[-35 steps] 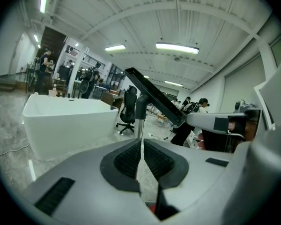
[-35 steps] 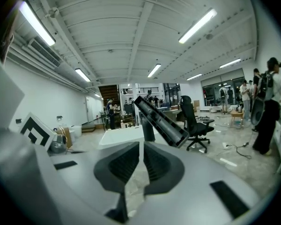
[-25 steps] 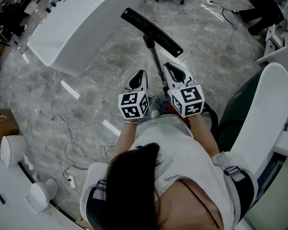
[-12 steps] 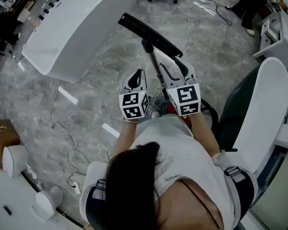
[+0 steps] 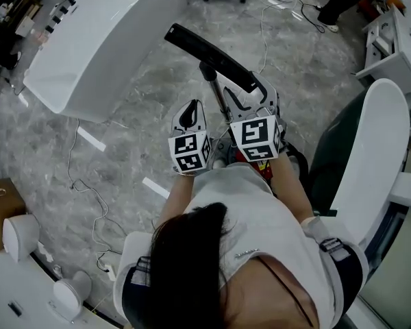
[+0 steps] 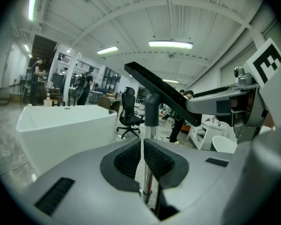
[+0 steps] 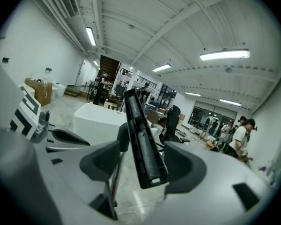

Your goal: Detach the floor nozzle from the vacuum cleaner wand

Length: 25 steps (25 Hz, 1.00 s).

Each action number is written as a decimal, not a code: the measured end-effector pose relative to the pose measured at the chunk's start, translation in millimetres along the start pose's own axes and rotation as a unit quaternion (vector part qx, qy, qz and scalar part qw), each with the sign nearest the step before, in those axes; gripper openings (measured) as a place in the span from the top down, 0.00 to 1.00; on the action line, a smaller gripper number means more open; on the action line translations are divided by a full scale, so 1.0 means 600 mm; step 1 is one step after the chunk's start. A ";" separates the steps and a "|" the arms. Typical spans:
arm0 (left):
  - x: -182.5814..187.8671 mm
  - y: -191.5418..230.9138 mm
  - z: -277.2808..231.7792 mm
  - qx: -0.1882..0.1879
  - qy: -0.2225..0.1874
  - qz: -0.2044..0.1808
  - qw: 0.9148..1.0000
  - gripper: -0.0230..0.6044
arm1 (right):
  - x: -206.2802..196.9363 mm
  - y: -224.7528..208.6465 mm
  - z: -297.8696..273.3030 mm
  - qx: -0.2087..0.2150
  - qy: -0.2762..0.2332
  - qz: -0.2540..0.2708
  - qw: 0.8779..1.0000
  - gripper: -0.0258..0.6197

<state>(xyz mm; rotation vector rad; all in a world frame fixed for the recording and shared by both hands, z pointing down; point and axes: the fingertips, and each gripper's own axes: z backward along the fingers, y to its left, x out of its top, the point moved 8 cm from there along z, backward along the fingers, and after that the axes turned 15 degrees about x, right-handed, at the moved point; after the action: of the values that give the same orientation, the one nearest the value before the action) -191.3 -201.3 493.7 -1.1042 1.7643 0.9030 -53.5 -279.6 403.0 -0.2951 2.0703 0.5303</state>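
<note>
Left gripper [image 5: 192, 108]: just left of the wand [image 5: 216, 94], jaws pressed together, nothing between them.
Right gripper [image 5: 251, 93]: just right of the wand, jaws opening, floor nozzle [image 5: 207, 50] end between them, pads clear of it.
Floor nozzle: attached at the wand's far end.
White tub [image 5: 103, 40]: beyond, left of the wand.

wand [image 6: 151, 132]: shiny metal | floor nozzle [image 5: 212, 57]: matt black plastic | floor [image 5: 137, 115]: glossy marble-look | tub [image 5: 103, 40]: glossy white

Bathtub [image 5: 99, 43] left, white curved panel [image 5: 377, 156] right, floor nozzle [image 5: 212, 55] ahead; bare floor [image 5: 144, 139] between.
</note>
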 end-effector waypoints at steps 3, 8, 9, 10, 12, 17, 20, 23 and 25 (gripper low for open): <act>-0.001 0.000 -0.008 -0.001 0.002 -0.001 1.000 0.93 | 0.004 -0.005 -0.015 -0.001 0.017 0.025 1.000 0.50; 0.003 0.010 -0.027 0.002 0.010 -0.001 1.000 0.93 | 0.005 -0.012 -0.036 -0.007 0.040 0.051 0.998 0.50; 0.004 0.011 -0.030 0.001 0.010 -0.001 1.000 0.93 | 0.005 -0.015 -0.039 -0.010 0.043 0.054 0.998 0.50; 0.006 0.012 -0.033 0.000 0.010 -0.001 1.000 0.93 | 0.006 -0.017 -0.043 -0.011 0.046 0.056 0.997 0.50; 0.007 0.010 -0.039 -0.004 0.012 -0.003 1.000 0.93 | 0.005 -0.022 -0.051 -0.012 0.053 0.054 0.997 0.50; 0.004 -0.006 -0.044 -0.009 0.015 -0.009 1.000 0.93 | 0.005 -0.029 -0.068 -0.011 0.068 0.056 0.996 0.50; 0.001 -0.006 -0.046 -0.012 0.015 -0.008 1.000 0.93 | 0.001 -0.030 -0.076 -0.020 0.081 0.070 0.994 0.50; 0.000 0.001 -0.053 -0.009 0.021 -0.002 1.000 0.93 | 0.000 -0.031 -0.086 -0.023 0.087 0.077 0.993 0.50; -0.001 0.006 -0.055 -0.008 0.025 -0.002 1.000 0.93 | 0.001 -0.031 -0.093 -0.021 0.092 0.079 0.992 0.50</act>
<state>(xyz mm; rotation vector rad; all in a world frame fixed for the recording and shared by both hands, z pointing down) -203.5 -229.2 507.5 -1.1489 1.7981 0.8946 -88.3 -322.5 423.4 -0.2117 2.2770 0.6633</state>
